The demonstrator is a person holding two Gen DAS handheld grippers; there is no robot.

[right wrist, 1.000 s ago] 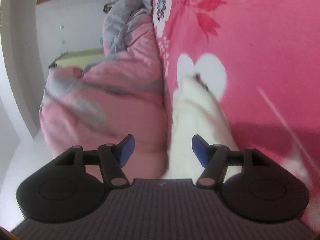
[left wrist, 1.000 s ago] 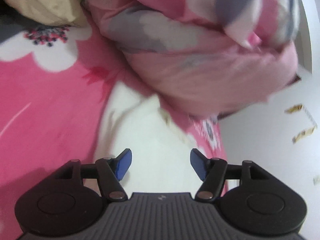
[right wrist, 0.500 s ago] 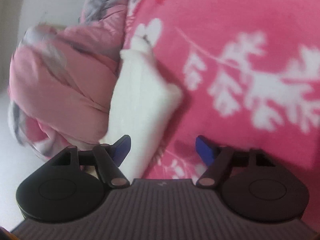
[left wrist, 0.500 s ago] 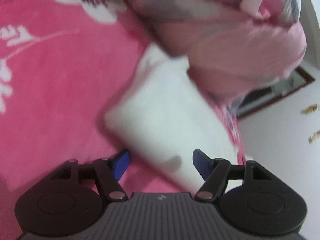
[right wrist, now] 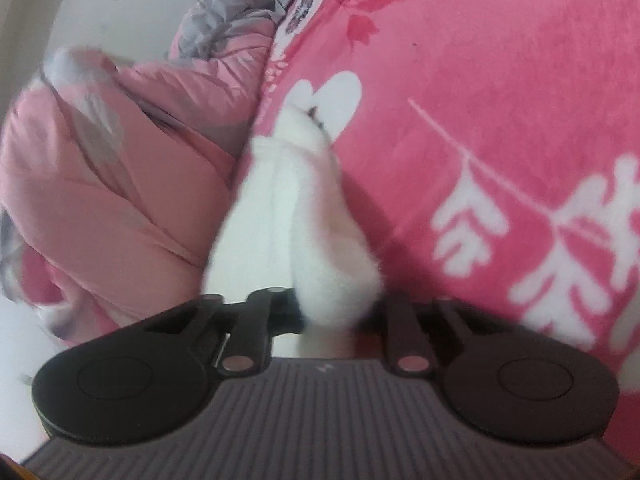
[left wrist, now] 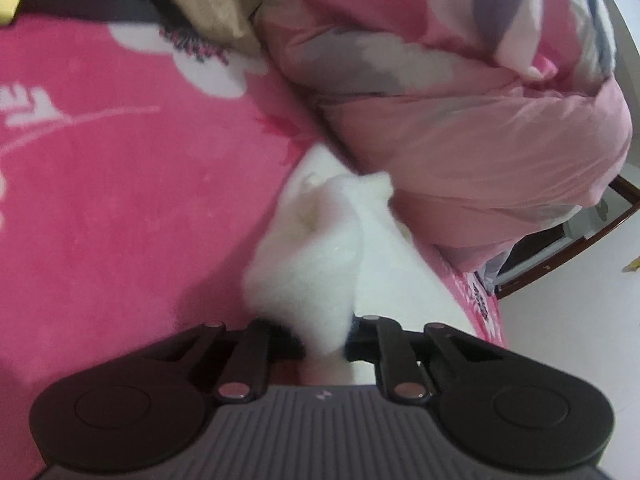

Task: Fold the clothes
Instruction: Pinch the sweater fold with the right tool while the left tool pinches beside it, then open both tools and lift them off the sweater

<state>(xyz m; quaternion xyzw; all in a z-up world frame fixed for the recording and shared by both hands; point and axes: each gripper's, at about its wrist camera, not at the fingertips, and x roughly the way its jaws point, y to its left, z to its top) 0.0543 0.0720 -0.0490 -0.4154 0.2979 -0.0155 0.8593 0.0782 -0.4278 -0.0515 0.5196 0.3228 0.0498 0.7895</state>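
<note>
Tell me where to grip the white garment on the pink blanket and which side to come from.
Grip the near edge of the white garment, coming in low from the open blanket side. It is narrow, and the quilt crowds its far side. The left gripper and right gripper are already shut on that near edge.

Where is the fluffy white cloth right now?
The white cloth lies on the pink flowered blanket, beside the bunched pink quilt, pinched by left gripper and right gripper.
</note>
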